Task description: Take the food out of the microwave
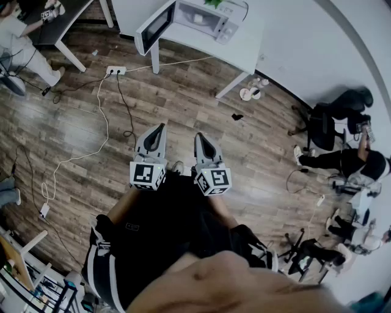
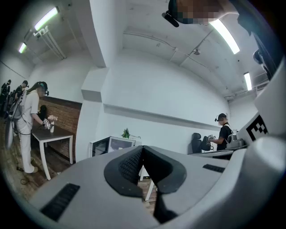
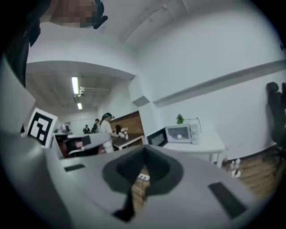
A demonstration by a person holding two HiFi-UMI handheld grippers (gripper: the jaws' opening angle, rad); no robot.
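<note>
The white microwave [image 1: 204, 19] stands on a white table [image 1: 244, 46] at the far side of the room, its door [image 1: 153, 27] swung open to the left. A small pale thing [image 1: 197, 18] shows inside; what it is I cannot tell at this distance. My left gripper [image 1: 160, 128] and right gripper [image 1: 200, 137] hang side by side over the wood floor, well short of the table, both shut and holding nothing. The left gripper view shows the microwave [image 2: 111, 145] beyond the closed jaws. It is also far off in the right gripper view, where the microwave [image 3: 181, 133] has its door [image 3: 156, 137] open.
A power strip [image 1: 115, 70] and white cables [image 1: 101, 122] lie on the floor between me and the table. Small bottles [image 1: 251, 93] stand by the table leg. A person [image 1: 18, 43] stands at a dark table far left; another [image 1: 348, 162] sits among office chairs at right.
</note>
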